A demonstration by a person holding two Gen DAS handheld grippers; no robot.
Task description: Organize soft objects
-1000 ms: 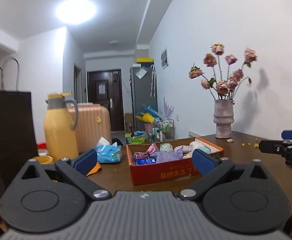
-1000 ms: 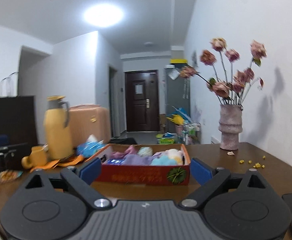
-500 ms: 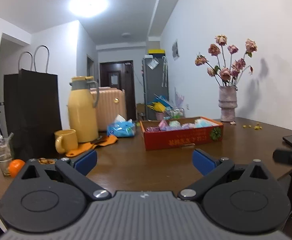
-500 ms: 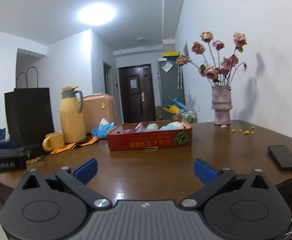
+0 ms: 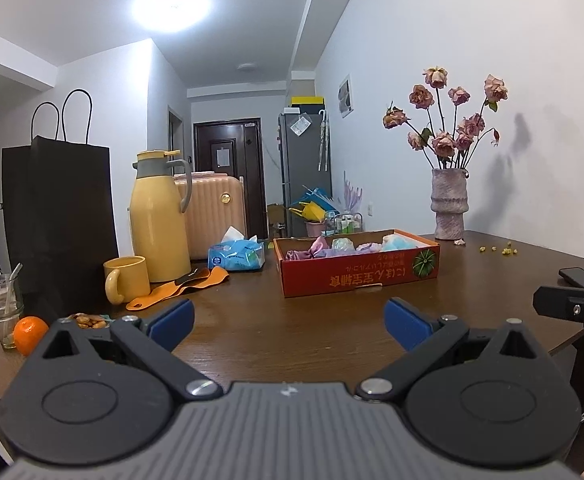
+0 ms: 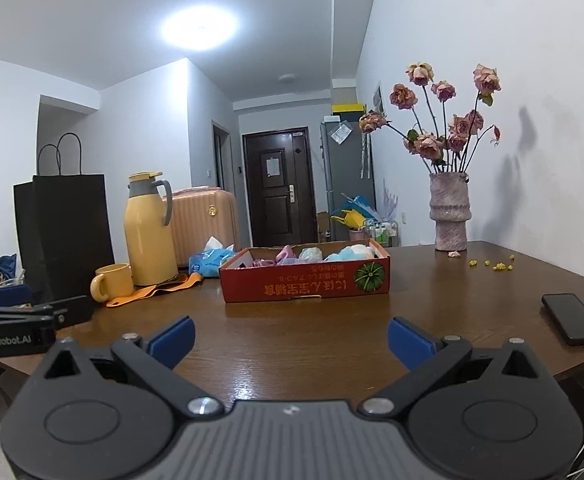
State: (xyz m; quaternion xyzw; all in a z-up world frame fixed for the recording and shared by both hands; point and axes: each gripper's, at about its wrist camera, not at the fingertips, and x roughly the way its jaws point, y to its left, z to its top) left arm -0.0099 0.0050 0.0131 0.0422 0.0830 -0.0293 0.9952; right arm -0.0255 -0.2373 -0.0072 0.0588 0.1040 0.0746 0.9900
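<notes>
A red cardboard box (image 5: 358, 276) (image 6: 306, 282) sits mid-table and holds several soft pastel objects (image 5: 344, 245) (image 6: 324, 254) in pink, purple, blue and white. My left gripper (image 5: 289, 322) is open and empty, held near the table's front edge, well short of the box. My right gripper (image 6: 292, 338) is also open and empty, at about the same distance from the box. The right gripper shows at the right edge of the left wrist view (image 5: 572, 304); the left one shows at the left edge of the right wrist view (image 6: 19, 320).
On the left stand a yellow thermos (image 5: 157, 220), yellow mug (image 5: 125, 286), blue tissue pack (image 5: 235, 256), orange strap (image 5: 183, 286), black paper bag (image 5: 59, 224), glass (image 5: 1, 304) and orange (image 5: 29, 330). A vase of roses (image 5: 450, 208) stands far right. A phone (image 6: 572, 318) lies at right.
Both grippers have drawn back from the box toward the table's front edge. The box now looks smaller and farther. Both stay open and empty.
</notes>
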